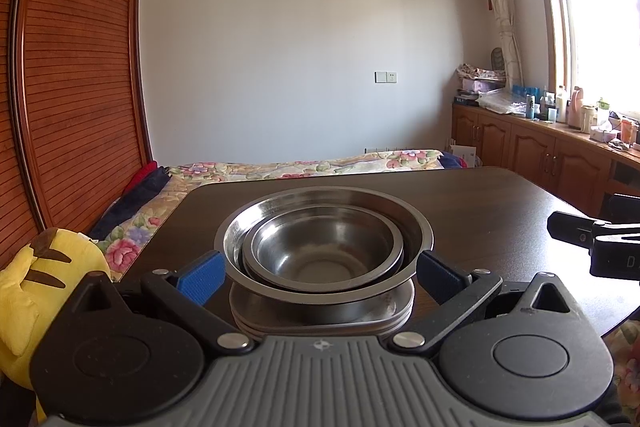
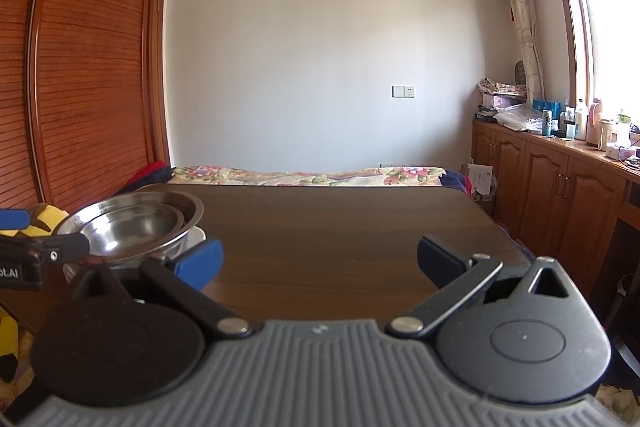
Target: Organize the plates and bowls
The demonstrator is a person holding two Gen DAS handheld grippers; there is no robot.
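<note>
A large steel bowl [image 1: 416, 227] holds a smaller steel bowl [image 1: 320, 247] nested inside it. Both rest on a low stack of plates [image 1: 320, 321] near the front left of the dark wooden table [image 1: 500, 203]. My left gripper [image 1: 320, 275] is open, its blue pads [image 1: 200, 277] flanking the near side of the large bowl just below the rim. My right gripper [image 2: 320, 259] hovers open over bare table to the right of the bowls [image 2: 132, 227], nothing between its fingers. It shows at the right edge of the left wrist view as the right gripper [image 1: 592, 241].
A yellow plush toy [image 1: 36, 287] sits off the table's left edge. Behind the table lies a bed with a floral quilt [image 1: 304, 167]. Wooden cabinets [image 2: 560, 195] topped with bottles line the right wall under the window. A slatted wardrobe [image 1: 76, 87] stands at left.
</note>
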